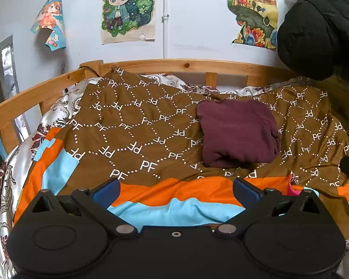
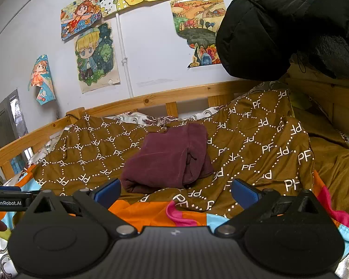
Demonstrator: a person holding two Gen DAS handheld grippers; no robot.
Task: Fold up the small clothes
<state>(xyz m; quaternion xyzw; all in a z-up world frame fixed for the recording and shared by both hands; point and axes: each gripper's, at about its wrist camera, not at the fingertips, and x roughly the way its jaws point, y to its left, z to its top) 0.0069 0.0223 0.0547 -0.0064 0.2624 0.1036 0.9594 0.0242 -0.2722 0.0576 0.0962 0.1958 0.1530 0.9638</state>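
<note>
White wall [image 1: 197, 23] is seen behind a bed [image 1: 186, 65] with a wooden rail, and drawings [image 1: 128, 9] are taped to it. A brown cloth [image 1: 132, 125] printed with white letters is spread over the bed, with an orange and blue sheet [image 1: 174, 193] showing at the bed's near edge. A maroon garment [image 1: 238, 132] is laid folded on the brown cloth, toward the middle of the bed and slightly nearer its right side. A black jacket [image 1: 318, 28] is hung above the bed's far right corner. The left gripper [image 1: 176, 189] is held over the near edge, its blue fingers [image 1: 105, 191] spread wide with nothing between them. The right gripper [image 2: 176, 191] is held just short of the garment, its fingers [image 2: 244, 196] likewise spread and empty. Neither gripper is touching the garment.
</note>
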